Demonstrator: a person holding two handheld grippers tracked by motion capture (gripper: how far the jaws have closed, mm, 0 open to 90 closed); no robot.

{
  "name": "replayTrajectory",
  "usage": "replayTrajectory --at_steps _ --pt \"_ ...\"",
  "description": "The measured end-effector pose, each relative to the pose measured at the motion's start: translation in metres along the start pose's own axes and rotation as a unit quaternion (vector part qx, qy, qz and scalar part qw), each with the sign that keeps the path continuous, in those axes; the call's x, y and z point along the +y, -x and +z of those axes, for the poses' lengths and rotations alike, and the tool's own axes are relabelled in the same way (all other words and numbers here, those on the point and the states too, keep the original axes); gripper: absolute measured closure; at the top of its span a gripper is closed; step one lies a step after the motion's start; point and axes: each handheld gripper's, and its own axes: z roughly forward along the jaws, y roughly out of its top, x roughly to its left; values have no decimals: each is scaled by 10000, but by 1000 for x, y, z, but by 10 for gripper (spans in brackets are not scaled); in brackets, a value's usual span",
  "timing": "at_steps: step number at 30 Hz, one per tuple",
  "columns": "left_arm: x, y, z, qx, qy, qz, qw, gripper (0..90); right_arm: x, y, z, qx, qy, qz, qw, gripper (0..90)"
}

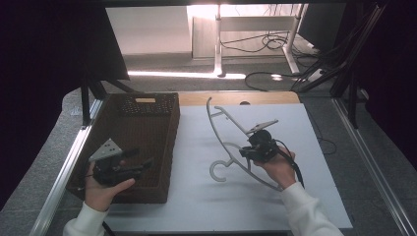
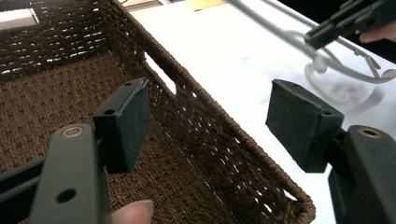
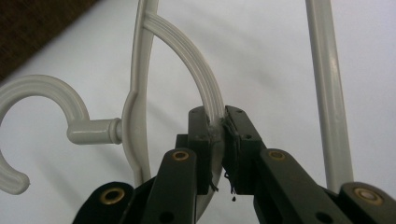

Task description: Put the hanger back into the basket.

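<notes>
A pale grey plastic clothes hanger (image 1: pixel 231 147) is lifted off the white table, its hook (image 1: pixel 219 170) pointing toward the basket. My right gripper (image 1: pixel 247 152) is shut on one ribbed arm of the hanger (image 3: pixel 196 65), the pads (image 3: pixel 198 122) pinching it. The hook (image 3: pixel 28 93) curls at the left in the right gripper view. My left gripper (image 1: pixel 142 163) hovers over the woven basket (image 1: pixel 169 147), jaws wide apart and empty. In the left gripper view my left gripper (image 2: pixel 210 116) straddles the basket's right wall (image 2: pixel 205 126), with the hanger (image 2: pixel 327 70) beyond.
The dark brown woven basket (image 2: pixel 56 93) stands at the table's left with nothing in it. The white tabletop (image 1: pixel 206 196) stretches in front of and right of the hanger. Metal frame rails (image 1: pixel 64 172) run along both table sides, and cables lie on the floor behind.
</notes>
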Motion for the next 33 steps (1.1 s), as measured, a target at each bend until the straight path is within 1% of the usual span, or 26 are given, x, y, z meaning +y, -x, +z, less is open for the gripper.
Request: replayTrajectory --at_steps 1,4,5,6,7,8,10,12,13,14,15,16,21,22,23,24,26,27,28,29,30,31,32,33 --pt "0 0 0 -16 3 7 10000 306 2 1 -6 111 188 98 9997 819" --pt "2 4 2 -72 27 7 10000 306 6 2 -13 266 441 250 9984 819" --pt "3 5 3 -108 31 8 9999 306 7 2 -15 306 522 336 9976 819" --pt "3 6 3 -132 44 5 9999 306 9 2 -17 375 637 444 9963 818" --pt "5 8 5 -177 49 15 9998 306 10 3 -18 428 706 495 9954 819" --pt "5 10 5 -212 55 21 9998 307 11 3 -20 526 814 571 9936 818" --pt "9 14 8 -332 83 41 9994 306 14 3 -22 649 959 691 9909 818" --pt "10 16 9 -359 92 55 9993 307 17 2 -24 736 1074 772 9885 818" --pt "14 22 13 -476 115 80 9988 307 19 2 -25 772 1136 796 9873 818" --pt "16 24 15 -541 128 76 9984 307 20 1 -26 798 1176 811 9865 819" --pt "16 24 15 -541 128 76 9984 307 20 1 -26 798 1176 811 9865 819" --pt "18 27 17 -606 134 87 9980 307 23 -1 -26 844 1235 843 9851 818" --pt "23 35 27 -801 117 53 9967 307 28 -2 -24 891 1290 874 9838 818" --pt "23 36 28 -842 122 24 9964 307 28 -2 -24 905 1296 896 9834 819" --pt "23 38 30 -929 118 -24 9956 309 29 -1 -23 947 1328 934 9822 819" --pt "23 38 30 -929 118 -24 9956 309 29 -1 -23 947 1328 934 9822 819" --pt "24 40 32 -984 125 -71 9950 311 30 -2 -22 982 1362 973 9810 819" --pt "24 40 33 -1026 131 -105 9946 313 31 -2 -21 1004 1417 998 9797 818" --pt "24 41 35 -1075 135 -141 9940 313 31 -2 -21 1004 1417 998 9797 818" --pt "25 43 38 -1149 132 -211 9931 316 32 -1 -20 1061 1459 1050 9780 819" --pt "25 44 41 -1196 122 -244 9925 317 32 -1 -19 1084 1479 1074 9772 818" --pt "25 44 41 -1196 122 -244 9925 318 32 -1 -19 1084 1479 1074 9772 818" --pt "26 48 45 -1271 106 -280 9914 318 33 0 -17 1113 1512 1119 9758 819" --pt "27 51 48 -1309 94 -297 9909 319 33 0 -17 1130 1524 1140 9752 818"
